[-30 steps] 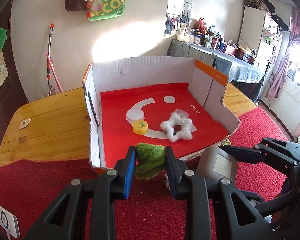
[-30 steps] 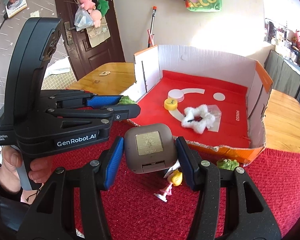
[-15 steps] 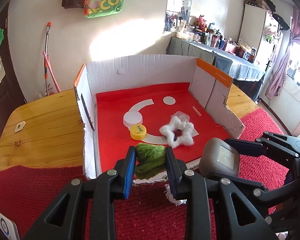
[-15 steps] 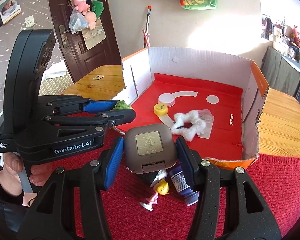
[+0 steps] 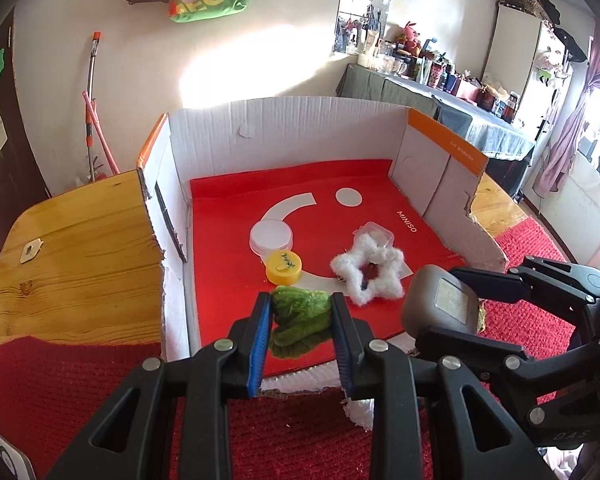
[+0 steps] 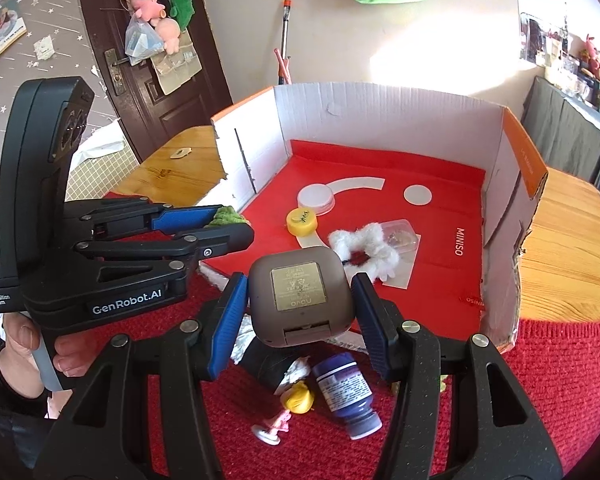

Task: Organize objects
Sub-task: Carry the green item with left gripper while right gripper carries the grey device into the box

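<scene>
Two hand-held grippers: the left (image 5: 300, 316) holds one green plush (image 5: 300, 314), the right (image 6: 298, 300) one grey case (image 6: 298, 292). One box (image 5: 284, 128) contains one yellow cap (image 5: 284, 267), one white lid (image 5: 271, 235), one white scrunchie (image 5: 367, 274). Near it lie one purple bottle (image 6: 346, 394) and one figurine (image 6: 286, 412).

- The right gripper (image 6: 298, 294) clamps a brown rounded-square device (image 6: 298, 292) between its blue pads, over the torn near edge of the cardboard box (image 6: 380, 120).
- At left, the left gripper (image 6: 224, 220) pinches a green fuzzy thing (image 6: 227, 216) by the box's left wall.
- A purple bottle (image 6: 346, 394) and a small figurine (image 6: 286, 412) lie on the red cloth (image 6: 540, 360) below.
</scene>
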Demonstrator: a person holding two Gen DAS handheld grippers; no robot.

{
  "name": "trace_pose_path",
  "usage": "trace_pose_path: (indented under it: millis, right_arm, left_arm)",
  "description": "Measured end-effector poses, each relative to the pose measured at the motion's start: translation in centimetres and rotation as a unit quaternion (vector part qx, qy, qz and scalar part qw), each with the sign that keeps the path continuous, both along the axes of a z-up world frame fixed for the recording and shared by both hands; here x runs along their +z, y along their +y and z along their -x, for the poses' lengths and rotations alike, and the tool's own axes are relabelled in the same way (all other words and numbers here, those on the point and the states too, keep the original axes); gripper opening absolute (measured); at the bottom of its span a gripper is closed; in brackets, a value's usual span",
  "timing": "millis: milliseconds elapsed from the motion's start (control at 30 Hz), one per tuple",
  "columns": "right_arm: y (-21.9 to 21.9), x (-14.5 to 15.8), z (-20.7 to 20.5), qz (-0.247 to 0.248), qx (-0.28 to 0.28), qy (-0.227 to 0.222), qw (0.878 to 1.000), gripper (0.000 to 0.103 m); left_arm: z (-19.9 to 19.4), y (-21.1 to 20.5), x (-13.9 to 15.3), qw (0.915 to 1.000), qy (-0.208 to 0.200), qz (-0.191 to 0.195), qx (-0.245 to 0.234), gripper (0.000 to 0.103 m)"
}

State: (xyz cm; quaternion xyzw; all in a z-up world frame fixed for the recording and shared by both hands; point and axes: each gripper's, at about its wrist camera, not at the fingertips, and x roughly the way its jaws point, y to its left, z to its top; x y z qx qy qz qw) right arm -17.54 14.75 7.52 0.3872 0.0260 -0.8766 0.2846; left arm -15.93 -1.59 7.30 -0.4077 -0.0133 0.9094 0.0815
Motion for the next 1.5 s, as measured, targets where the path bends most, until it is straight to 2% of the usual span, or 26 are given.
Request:
trace_pose_path:
  millis: [1033,1500]
  right_arm:
    - [-1.1,-3.9,4.7,-0.011,0.021,-0.074,0.997,0.052]
    - [-0.9,-4.3,6.4,-0.035,-0.004,-0.057,0.998,0.052]
  left_arm:
    - [3.8,-0.7,-2.7,0.9991,-0.041,-0.012,0.001,0.03]
    - [4.7,-0.3,-3.5,0.9986,-0.053,-0.004,-0.008,0.03]
